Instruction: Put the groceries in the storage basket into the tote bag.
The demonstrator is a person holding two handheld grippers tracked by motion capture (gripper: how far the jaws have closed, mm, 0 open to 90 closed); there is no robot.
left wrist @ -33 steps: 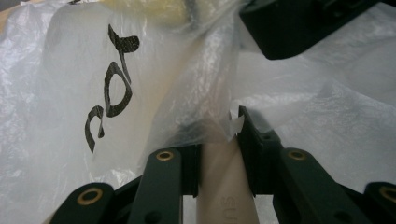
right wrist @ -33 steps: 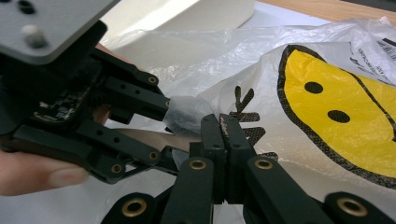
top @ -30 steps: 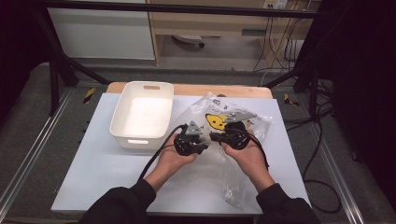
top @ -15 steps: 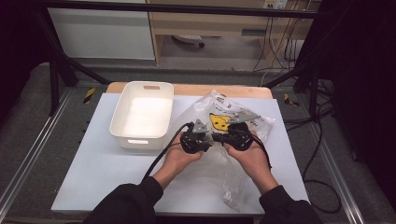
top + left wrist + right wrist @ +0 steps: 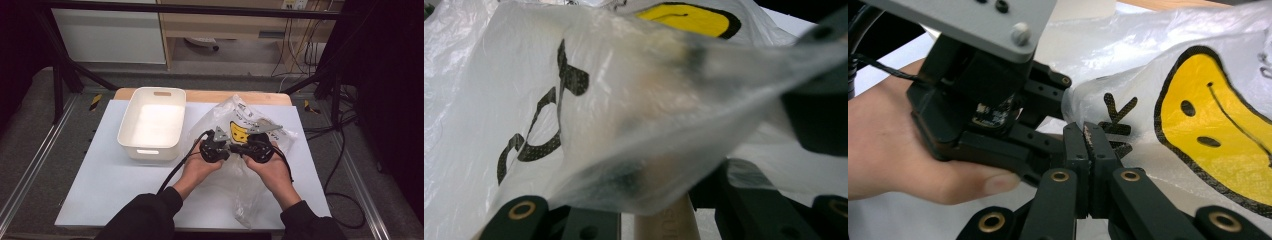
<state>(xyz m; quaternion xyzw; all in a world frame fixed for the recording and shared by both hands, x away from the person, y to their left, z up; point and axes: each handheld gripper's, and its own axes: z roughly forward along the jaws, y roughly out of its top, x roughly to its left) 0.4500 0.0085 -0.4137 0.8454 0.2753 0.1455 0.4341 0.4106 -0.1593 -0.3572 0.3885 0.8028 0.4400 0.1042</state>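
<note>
At the left of the white table sheet (image 5: 100,175) stands a white plastic tub (image 5: 152,122), rectangular with rounded corners, smooth walls and a slot handle in its near and far end. Just beside it to the right lies the thin, crinkled, see-through plastic bag (image 5: 240,117), printed with a yellow smiley face and black lettering, its lower part trailing toward the table's near edge. The left gripper (image 5: 214,148), matte black with a cable looping off it, is held at the bag's left side; the left gripper view looks through a glossy fold of the film draped over its jaws, and whether those jaws pinch the film or stand apart under it cannot be told. The right gripper (image 5: 250,146) meets it from the right, a grey three-cornered plate showing on top. The right gripper view gives what the high view cannot: its two ribbed black jaws pressed flat together on an edge of the bag (image 5: 1168,65), the woven grain of the black print, and the other hand (image 5: 903,150) cupping the left gripper (image 5: 993,115) close by.
</note>
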